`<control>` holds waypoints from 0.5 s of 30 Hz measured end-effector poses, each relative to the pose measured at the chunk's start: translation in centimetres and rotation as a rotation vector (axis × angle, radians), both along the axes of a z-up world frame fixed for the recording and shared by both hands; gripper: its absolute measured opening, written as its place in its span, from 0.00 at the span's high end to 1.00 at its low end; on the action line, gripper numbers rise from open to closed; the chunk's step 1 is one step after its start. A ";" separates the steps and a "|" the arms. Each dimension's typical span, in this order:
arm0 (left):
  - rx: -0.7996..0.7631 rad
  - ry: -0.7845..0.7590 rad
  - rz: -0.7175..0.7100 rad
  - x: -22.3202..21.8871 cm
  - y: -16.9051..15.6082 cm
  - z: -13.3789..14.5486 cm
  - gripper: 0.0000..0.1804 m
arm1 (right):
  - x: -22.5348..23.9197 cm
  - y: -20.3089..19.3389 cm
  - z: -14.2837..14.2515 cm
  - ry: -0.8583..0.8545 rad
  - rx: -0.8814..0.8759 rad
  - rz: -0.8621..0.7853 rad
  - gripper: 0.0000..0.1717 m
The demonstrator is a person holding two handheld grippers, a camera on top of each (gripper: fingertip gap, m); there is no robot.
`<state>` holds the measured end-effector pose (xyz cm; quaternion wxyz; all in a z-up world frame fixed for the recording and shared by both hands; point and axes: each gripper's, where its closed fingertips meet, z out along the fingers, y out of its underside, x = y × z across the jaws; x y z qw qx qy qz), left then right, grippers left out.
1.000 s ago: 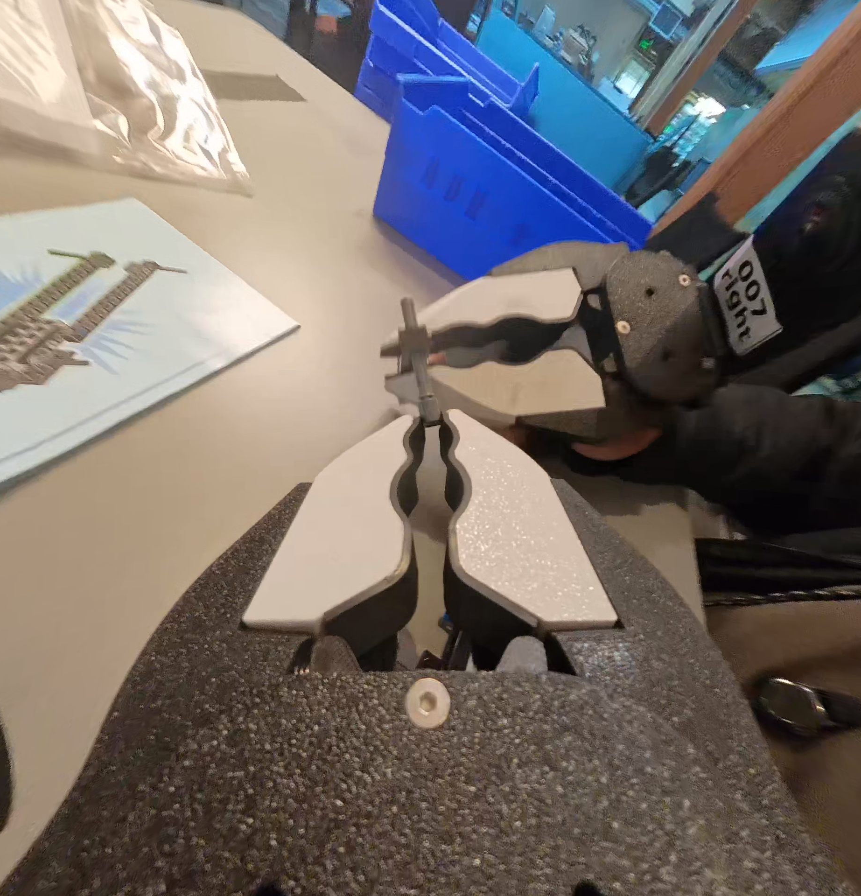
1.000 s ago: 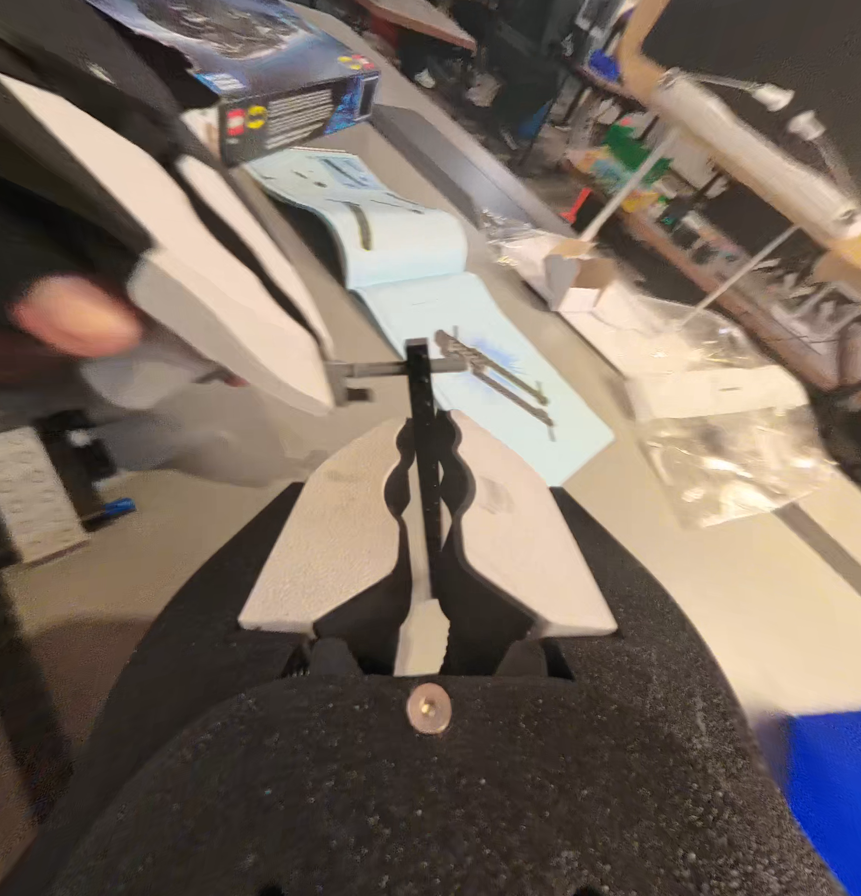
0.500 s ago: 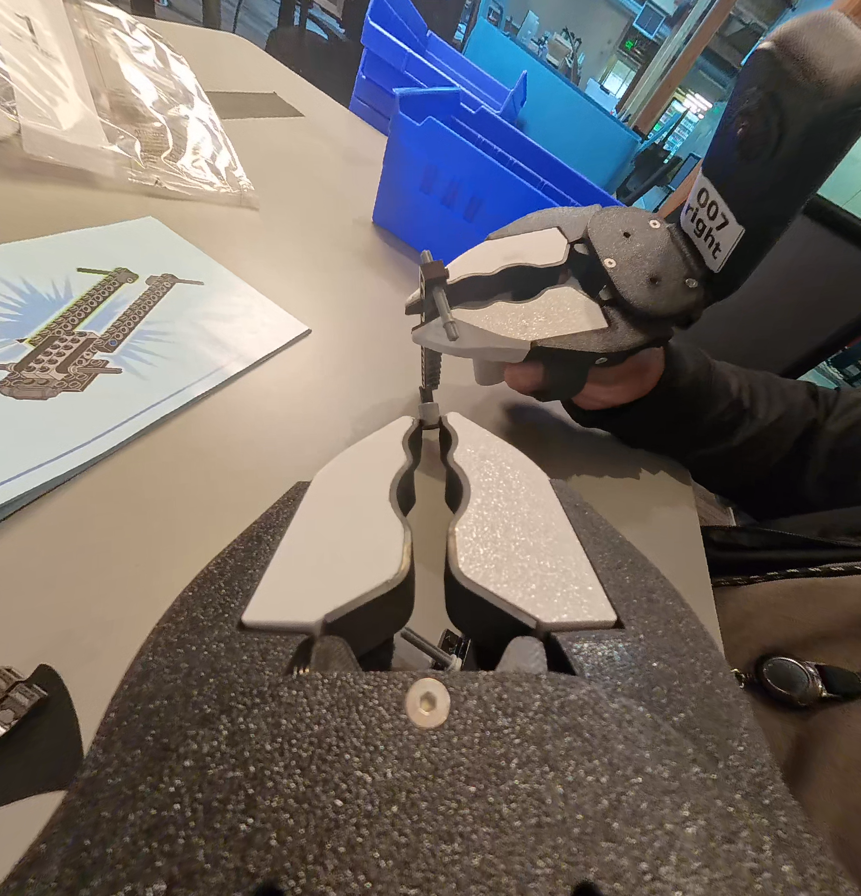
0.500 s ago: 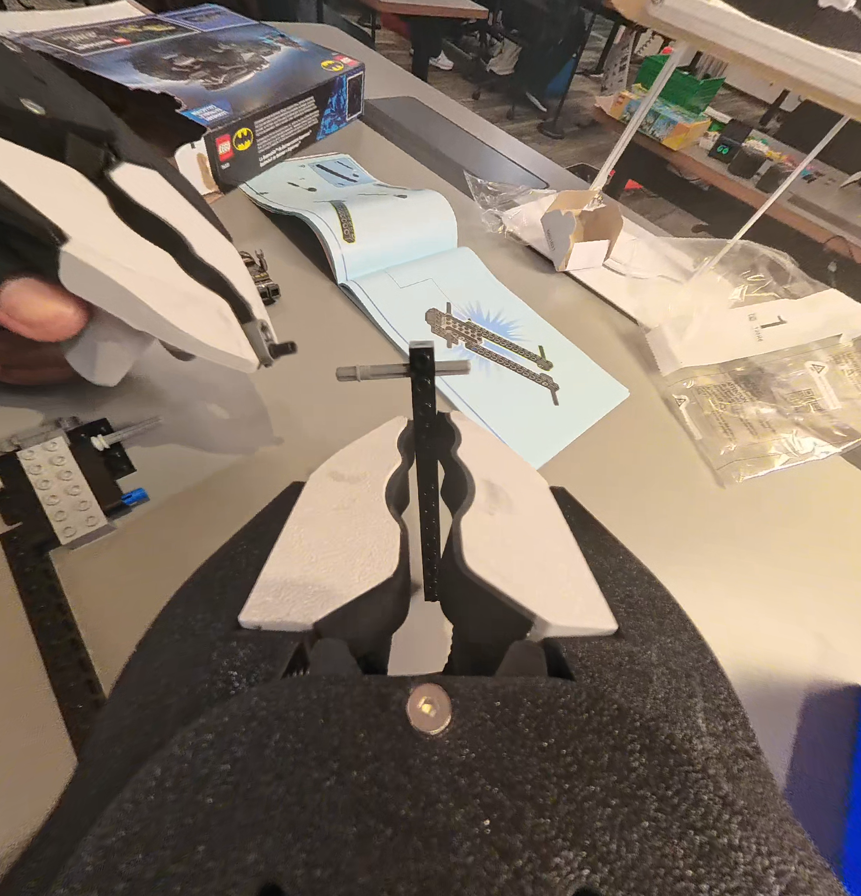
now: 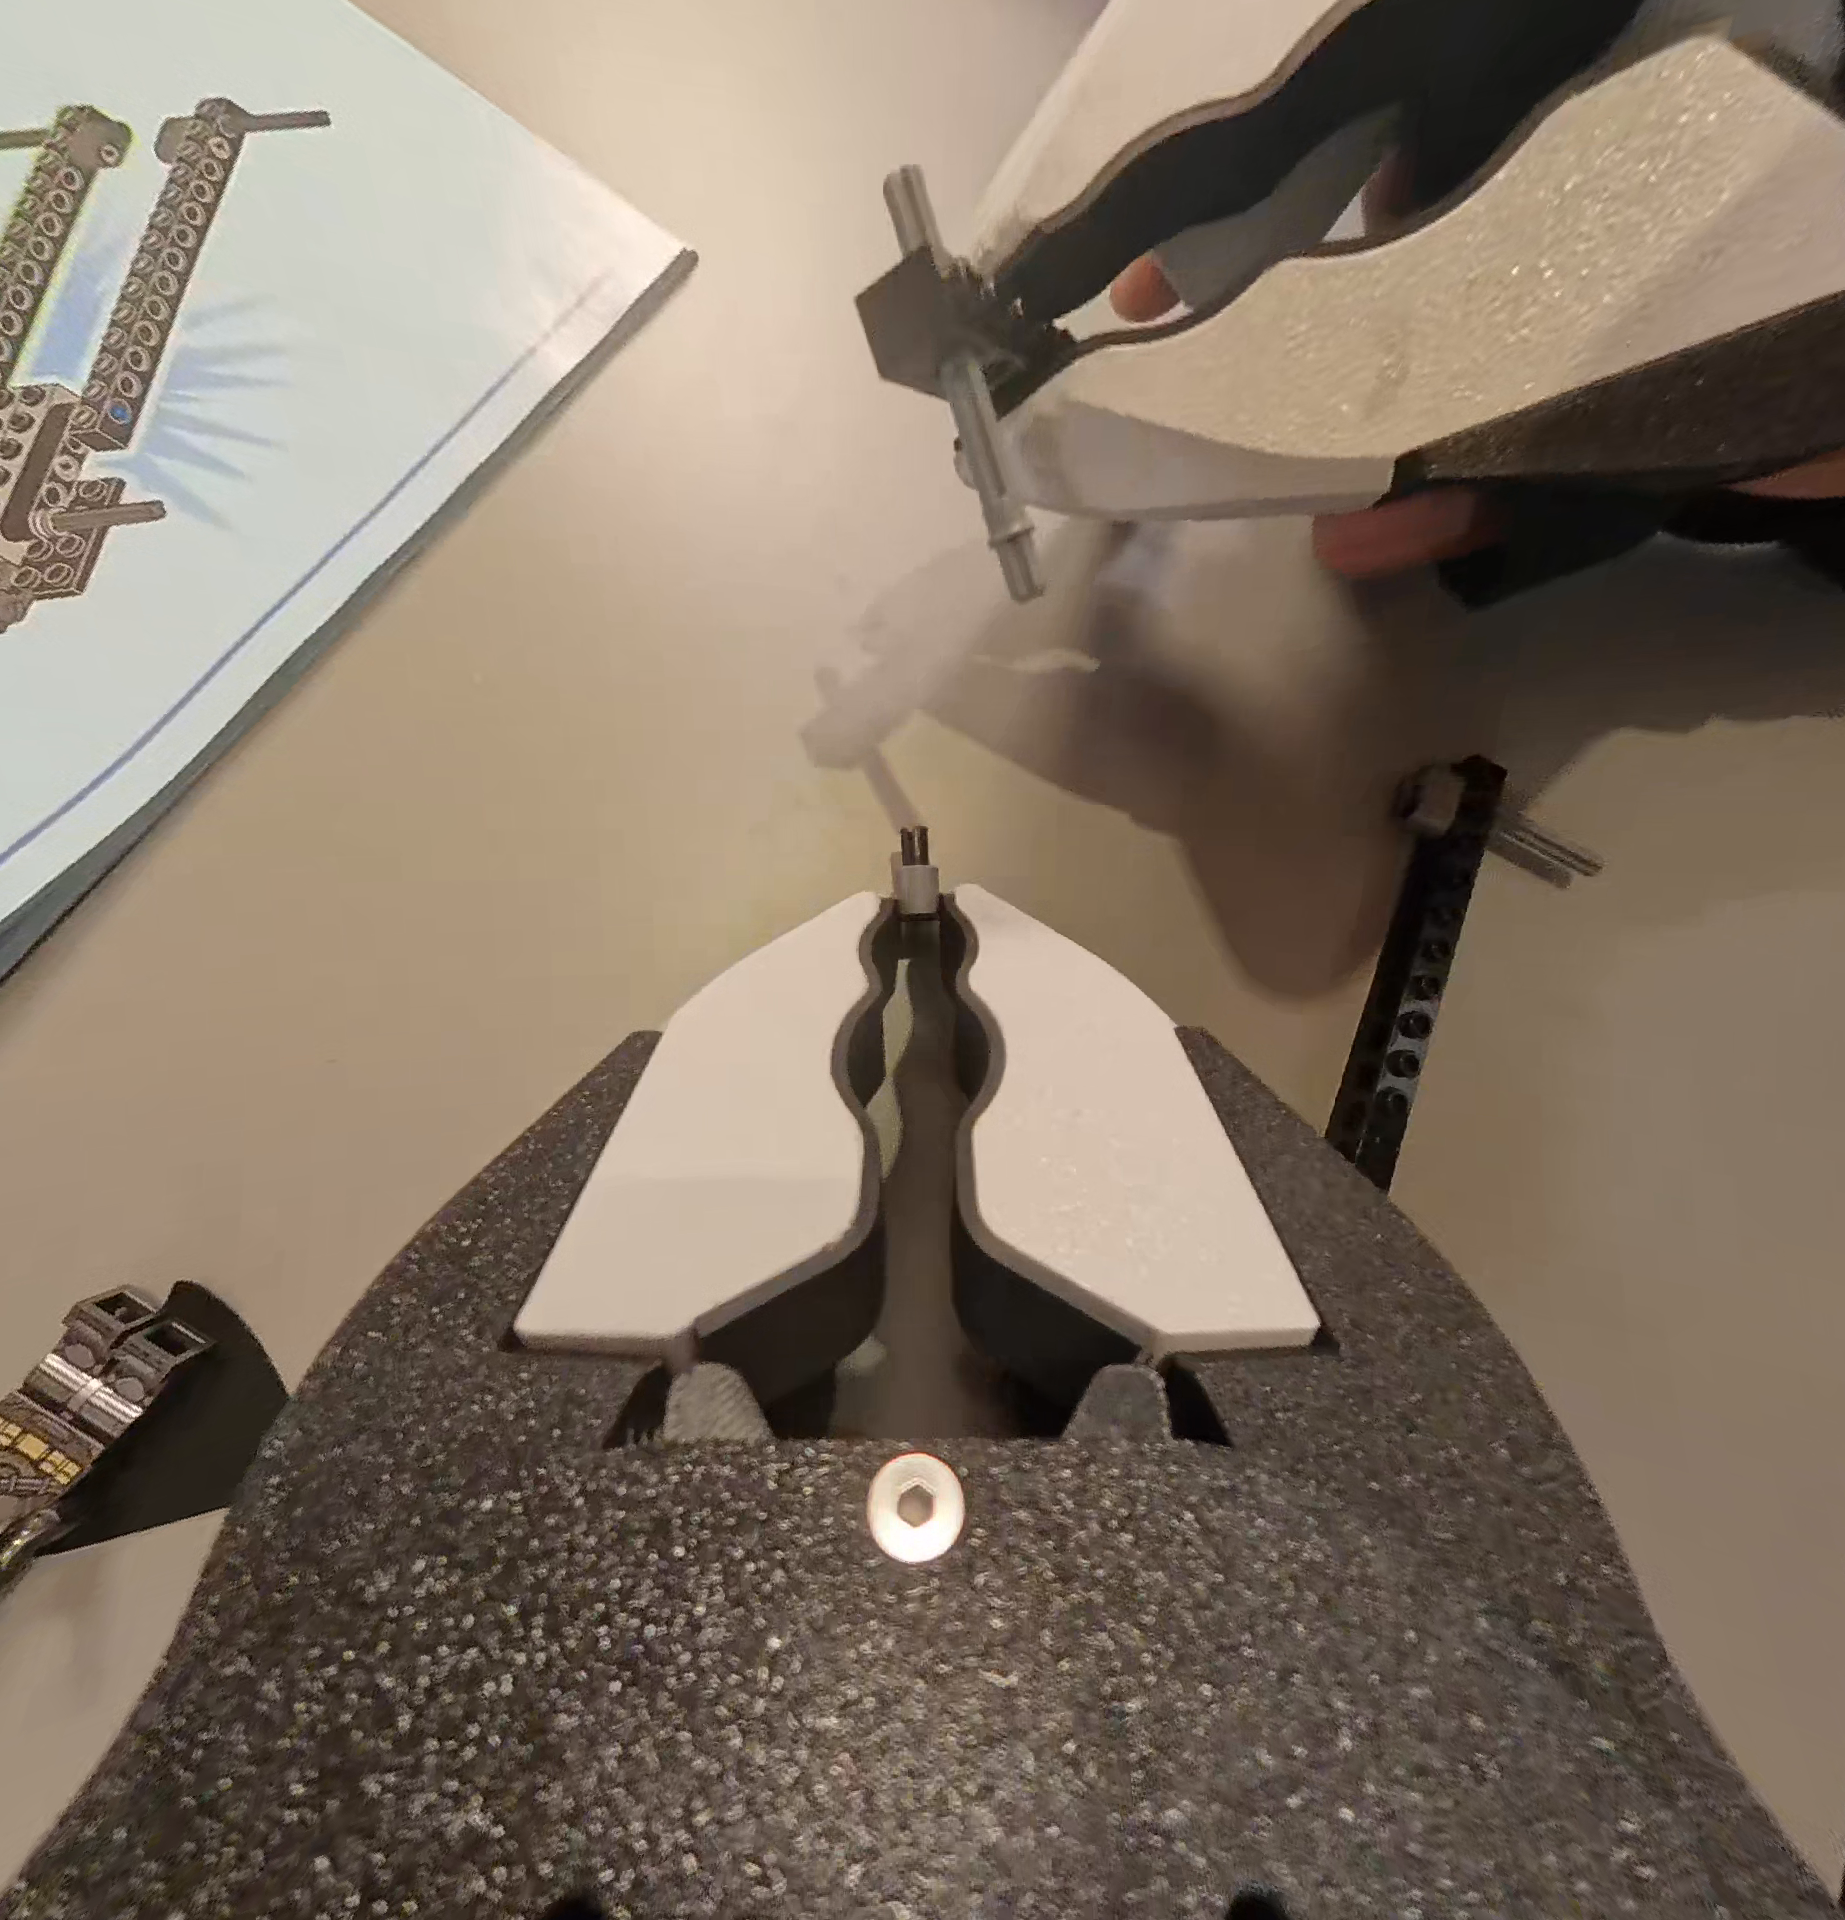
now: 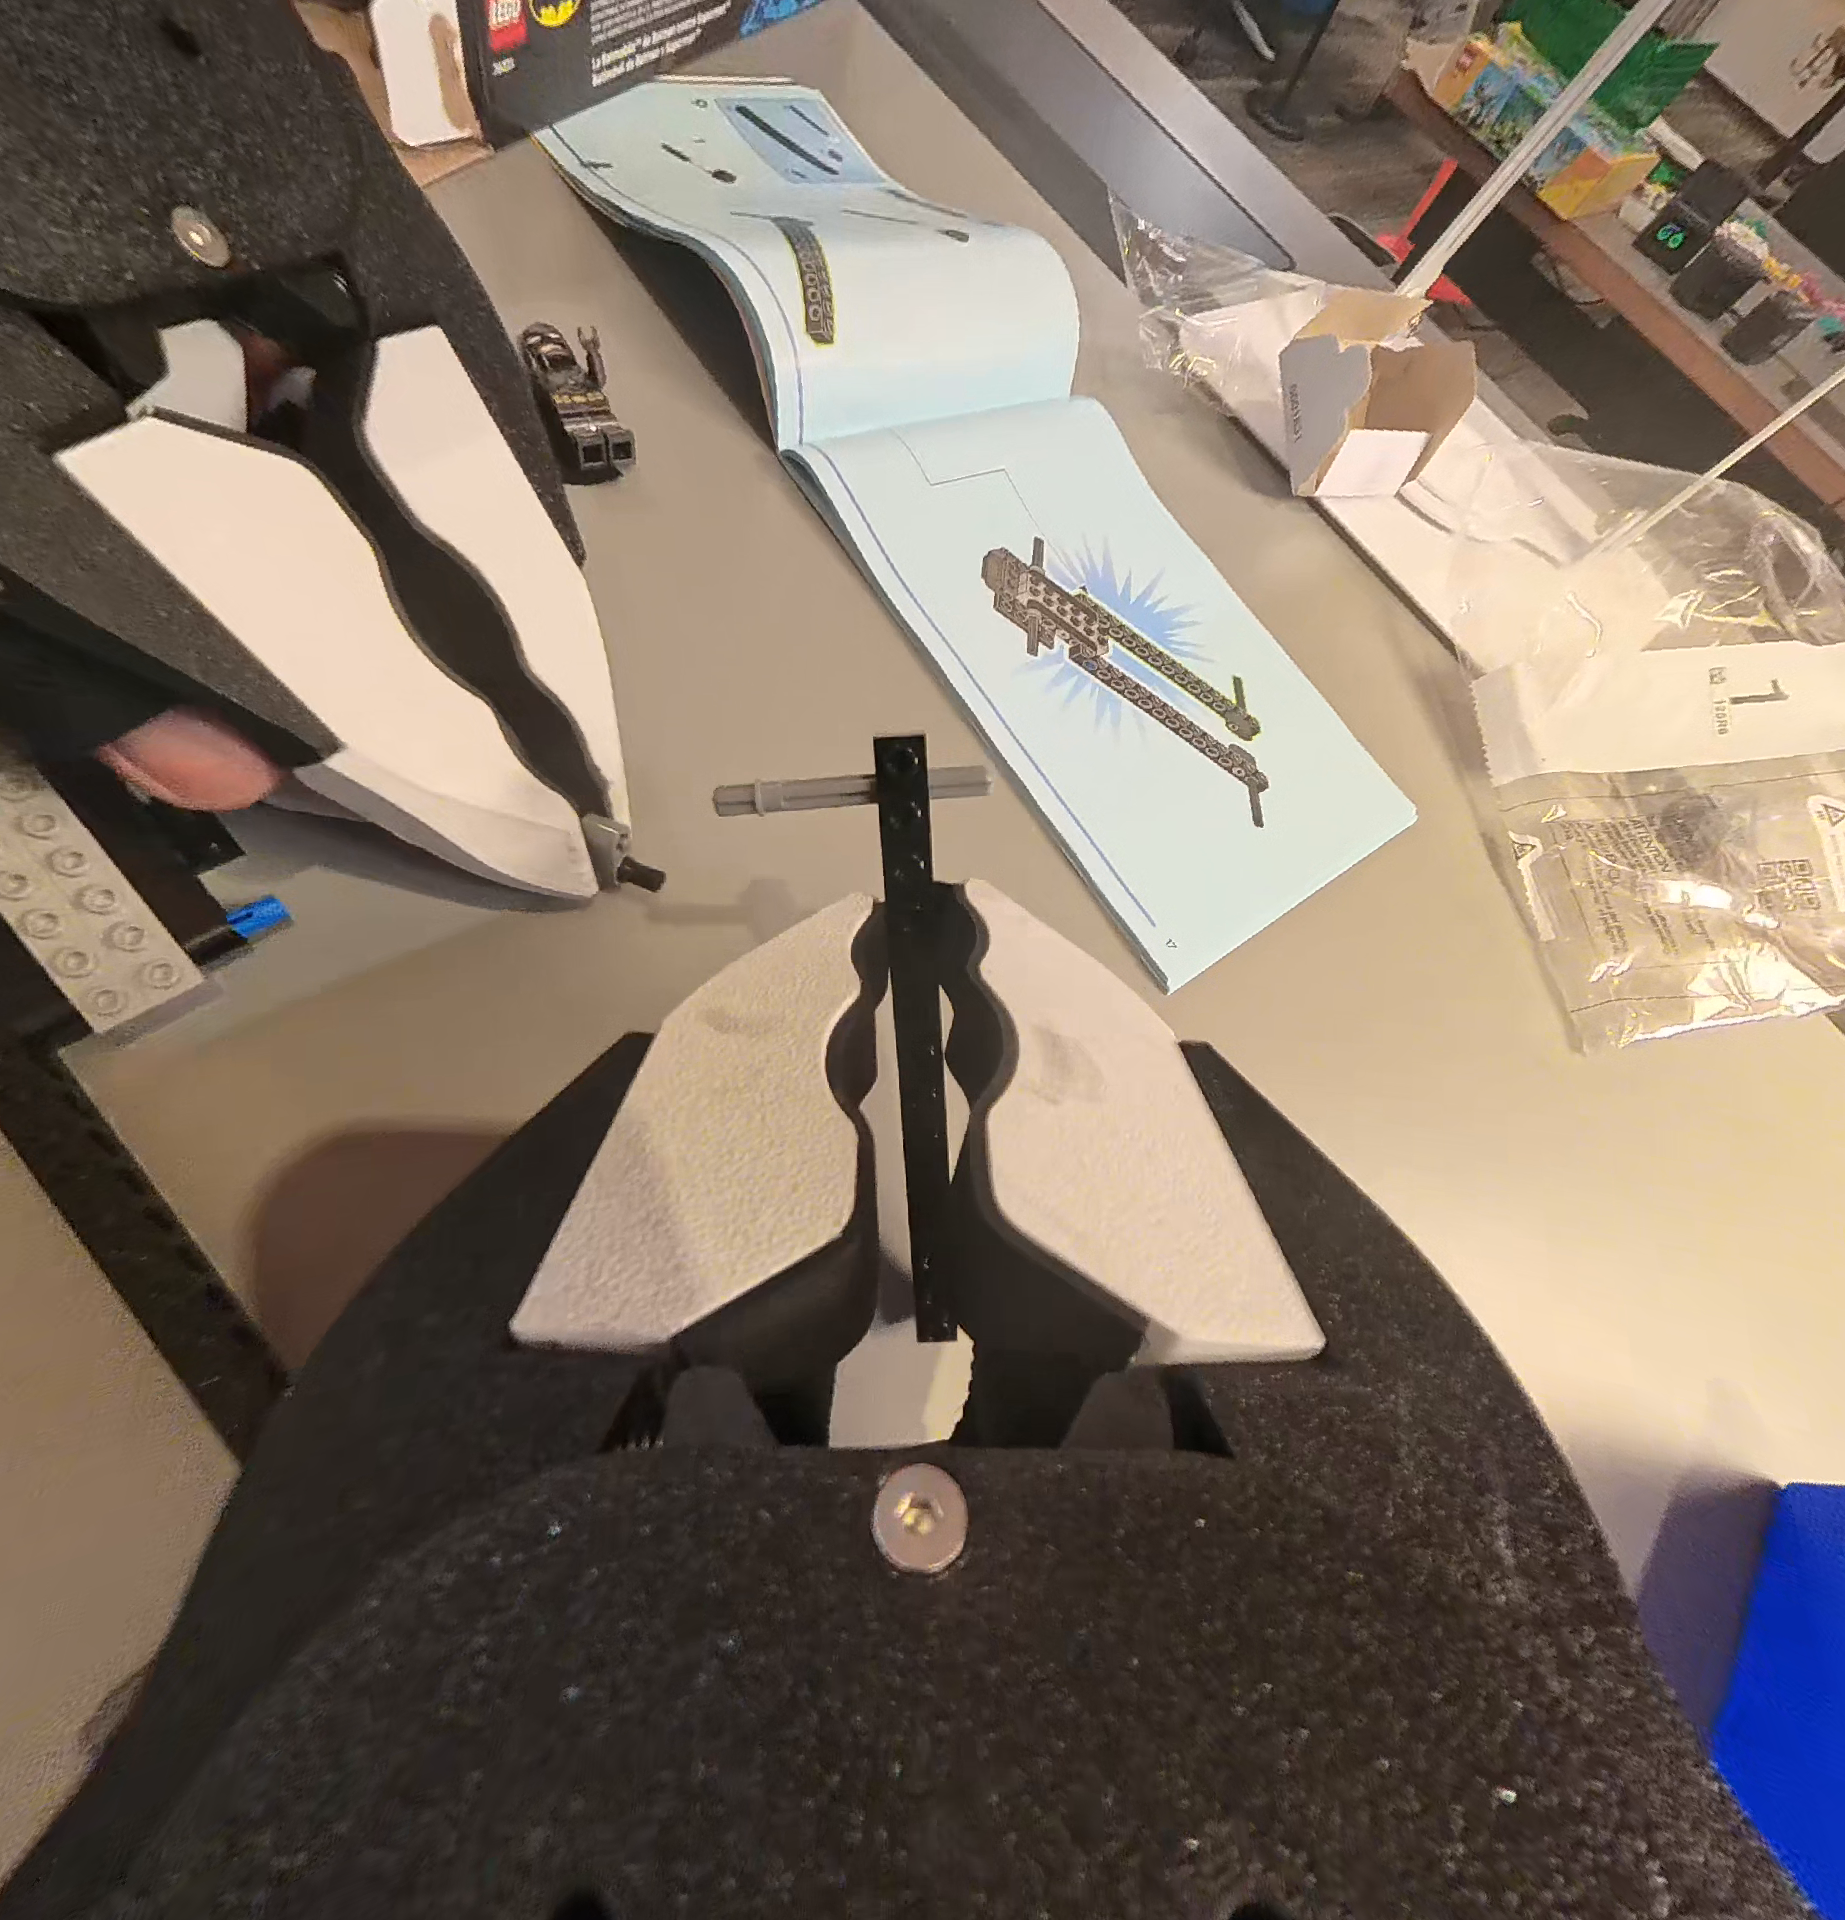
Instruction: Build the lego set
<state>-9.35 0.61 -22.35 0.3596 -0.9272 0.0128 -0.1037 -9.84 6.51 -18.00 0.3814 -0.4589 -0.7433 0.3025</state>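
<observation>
Here, left jaws pinch small grey bush point(image 5: 915, 889) with black pin; right jaws clamp perforated black beam point(image 6: 914, 997).

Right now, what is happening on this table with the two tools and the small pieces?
A person works with toy building pieces over a grey table. The right hand-held gripper clamps a long black beam with a grey axle pushed crosswise through its top end. The left hand-held gripper pinches a small grey connector with a black pin at its tip, a little apart from the beam. An open instruction booklet, a minifigure and plastic bags lie around.
</observation>
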 end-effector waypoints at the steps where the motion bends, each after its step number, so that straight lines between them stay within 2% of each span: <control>1: 0.000 -0.001 0.000 0.0 0.0 0.0 0.95 | 0.0 0.0 -0.1 -0.005 -0.003 -0.001 0.95; 5: 0.016 -0.028 0.003 -0.2 0.0 0.5 0.83 | 0.0 0.2 -0.1 -0.013 -0.008 -0.005 0.95; 7: 0.074 -0.069 -0.010 0.1 0.2 1.6 0.80 | 0.0 0.2 -0.2 -0.015 -0.007 -0.007 0.95; 11: 0.271 -0.181 0.002 0.7 1.5 5.3 0.79 | 0.0 -0.1 -0.2 -0.013 -0.006 0.001 0.95; 15: 0.305 -0.248 0.035 0.9 2.2 5.9 0.84 | 0.0 -0.7 0.0 -0.005 0.002 0.015 0.95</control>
